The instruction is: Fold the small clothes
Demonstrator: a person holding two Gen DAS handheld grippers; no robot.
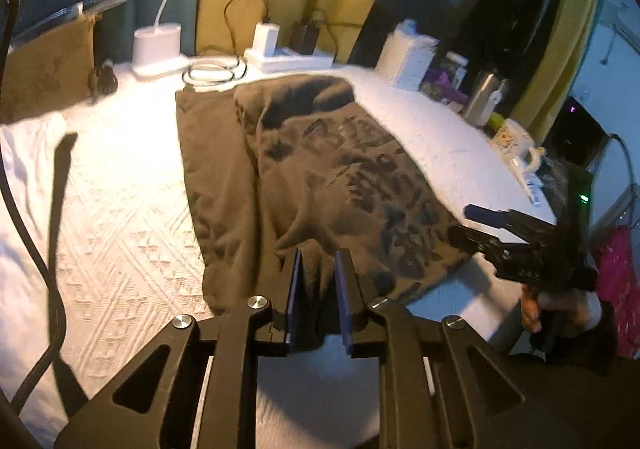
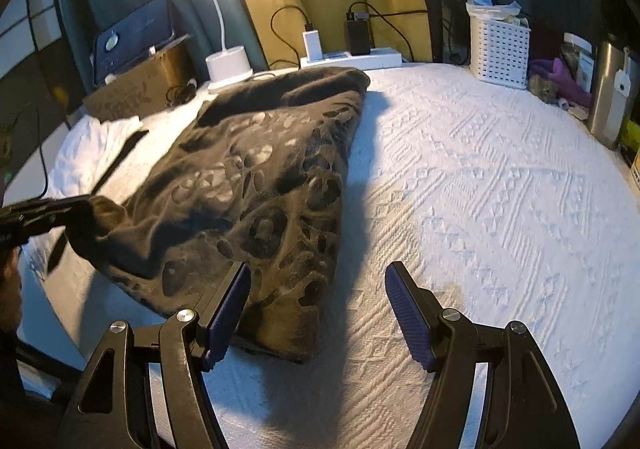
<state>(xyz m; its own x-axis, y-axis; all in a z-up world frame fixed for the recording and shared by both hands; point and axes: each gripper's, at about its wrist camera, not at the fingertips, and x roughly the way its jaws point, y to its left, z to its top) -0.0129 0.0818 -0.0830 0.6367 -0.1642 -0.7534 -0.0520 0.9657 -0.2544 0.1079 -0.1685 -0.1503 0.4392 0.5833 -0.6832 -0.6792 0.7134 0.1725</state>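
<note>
A dark brown garment [image 1: 320, 169] with a blotchy print lies folded lengthwise on the white bedspread [image 2: 480, 189]. My left gripper [image 1: 318, 281] stands at the garment's near edge, its blue pads only a narrow gap apart, and that gap is filled with a pulled-up ridge of the cloth. Seen from the right wrist, the left gripper [image 2: 86, 209] holds the bunched corner of the garment [image 2: 260, 177] slightly raised. My right gripper [image 2: 318, 289] is open wide and holds nothing; its left finger hangs over the garment's near corner, its right finger over bare bedspread. In the left wrist view, the right gripper [image 1: 464, 223] hovers at the garment's right edge.
Along the far edge stand a lit desk lamp [image 2: 228, 65], a power strip with chargers [image 2: 352, 59], a white basket [image 2: 500, 49] and a steel flask [image 2: 608, 97]. A cardboard box [image 2: 136, 89] and a white cloth [image 2: 80, 153] lie at the left. A black cable [image 1: 36, 257] hangs there.
</note>
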